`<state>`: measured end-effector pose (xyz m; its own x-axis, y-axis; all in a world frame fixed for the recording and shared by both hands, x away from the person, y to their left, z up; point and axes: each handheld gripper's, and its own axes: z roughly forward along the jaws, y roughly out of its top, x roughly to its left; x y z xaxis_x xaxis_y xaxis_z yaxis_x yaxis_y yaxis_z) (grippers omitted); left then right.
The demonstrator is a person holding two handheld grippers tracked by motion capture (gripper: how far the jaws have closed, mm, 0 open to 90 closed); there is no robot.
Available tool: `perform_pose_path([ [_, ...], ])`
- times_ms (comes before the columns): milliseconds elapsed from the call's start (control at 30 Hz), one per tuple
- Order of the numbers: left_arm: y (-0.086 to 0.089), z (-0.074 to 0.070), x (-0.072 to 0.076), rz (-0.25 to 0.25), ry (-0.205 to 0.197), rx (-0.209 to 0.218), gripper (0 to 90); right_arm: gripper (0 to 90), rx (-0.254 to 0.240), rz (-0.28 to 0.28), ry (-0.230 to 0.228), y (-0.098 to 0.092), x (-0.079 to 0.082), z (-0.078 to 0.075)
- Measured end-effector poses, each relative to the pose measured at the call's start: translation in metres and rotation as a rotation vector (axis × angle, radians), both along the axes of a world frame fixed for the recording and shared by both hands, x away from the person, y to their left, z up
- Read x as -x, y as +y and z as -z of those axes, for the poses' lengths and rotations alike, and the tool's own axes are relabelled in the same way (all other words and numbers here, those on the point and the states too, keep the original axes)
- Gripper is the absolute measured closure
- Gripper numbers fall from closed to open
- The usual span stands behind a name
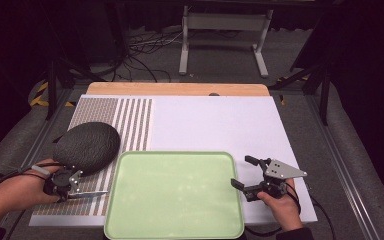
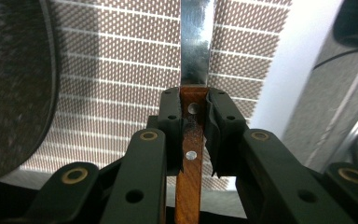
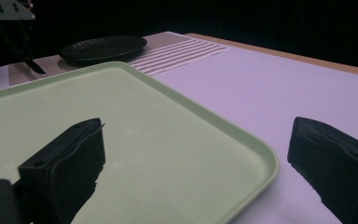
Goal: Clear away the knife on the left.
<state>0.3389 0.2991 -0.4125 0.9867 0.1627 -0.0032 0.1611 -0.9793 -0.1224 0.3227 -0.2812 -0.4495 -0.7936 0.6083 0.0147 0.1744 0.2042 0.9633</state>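
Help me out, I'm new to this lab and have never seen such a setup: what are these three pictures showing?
A person holds a hand-operated set of tongs in each hand. One picture looks down from above the table; the other two come from cameras riding on each tool. The left tongs grip a knife by its wooden handle, blade over a striped mat. The right tongs stand open, empty, at the edge of a green tray. A dark round plate lies on the mat.

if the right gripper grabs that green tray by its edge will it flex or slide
The green tray looks thin and moulded, so probably light and fairly stiff, perhaps sagging slightly when lifted by one side. It's smooth and lies flat on the white board, so a push would likely slide it. The right gripper straddles its rim.
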Motion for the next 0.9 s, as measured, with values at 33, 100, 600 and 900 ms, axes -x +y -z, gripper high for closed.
perform_pose_path([
  [33, -0.001, -0.004, -0.001, -0.001, -0.001, 0.009, 77.5, 4.7, 0.000, 0.000, 0.000, 0.000, 0.000, 0.000],
  [100, -0.003, -0.012, -0.001, -0.023, -0.017, 0.034, 77.5, 4.8, 0.001, 0.000, 0.000, 0.000, 0.000, 0.000],
  [600, -0.019, -0.030, -0.005, -0.244, 0.049, 0.200, 77.5, 4.7, -0.006, 0.008, 0.006, -0.002, 0.000, 0.000],
  [900, -0.034, -0.036, -0.003, -0.382, 0.081, 0.308, 77.5, 4.7, -0.005, 0.009, 0.007, -0.003, -0.001, 0.000],
])
